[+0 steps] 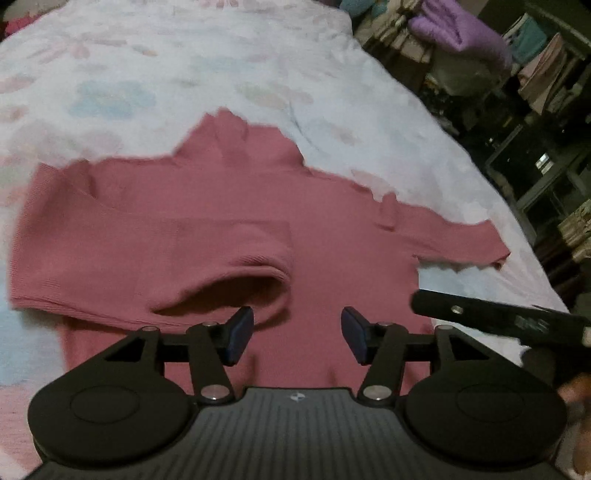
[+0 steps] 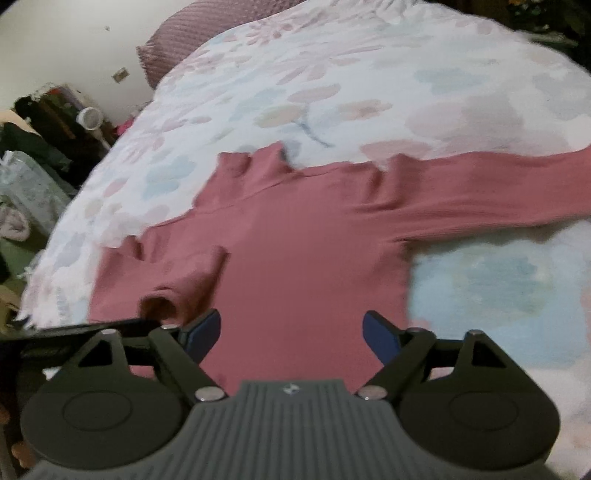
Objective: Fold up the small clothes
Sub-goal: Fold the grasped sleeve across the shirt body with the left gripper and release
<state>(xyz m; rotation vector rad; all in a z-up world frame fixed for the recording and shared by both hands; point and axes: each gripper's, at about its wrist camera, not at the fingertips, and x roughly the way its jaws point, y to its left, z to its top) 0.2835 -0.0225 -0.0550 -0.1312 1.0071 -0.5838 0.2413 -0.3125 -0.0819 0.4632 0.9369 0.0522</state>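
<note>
The pink sweater lies flat on the flowered bedspread — soft, light and floppy, best pinched at a cuff or hem — while left gripper and right gripper both hang released above it.

Floral bedspread, mauve pillow (textured), purple garment.

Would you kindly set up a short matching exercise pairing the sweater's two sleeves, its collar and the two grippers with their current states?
Things:
1. left sleeve
2. right sleeve
3. collar
4. left gripper and right gripper

States:
A. stretched out sideways on the bedspread
B. open, holding nothing
C. folded across the body
D. at the far edge, away from the grippers

Pairs: 1-C, 2-A, 3-D, 4-B
</note>
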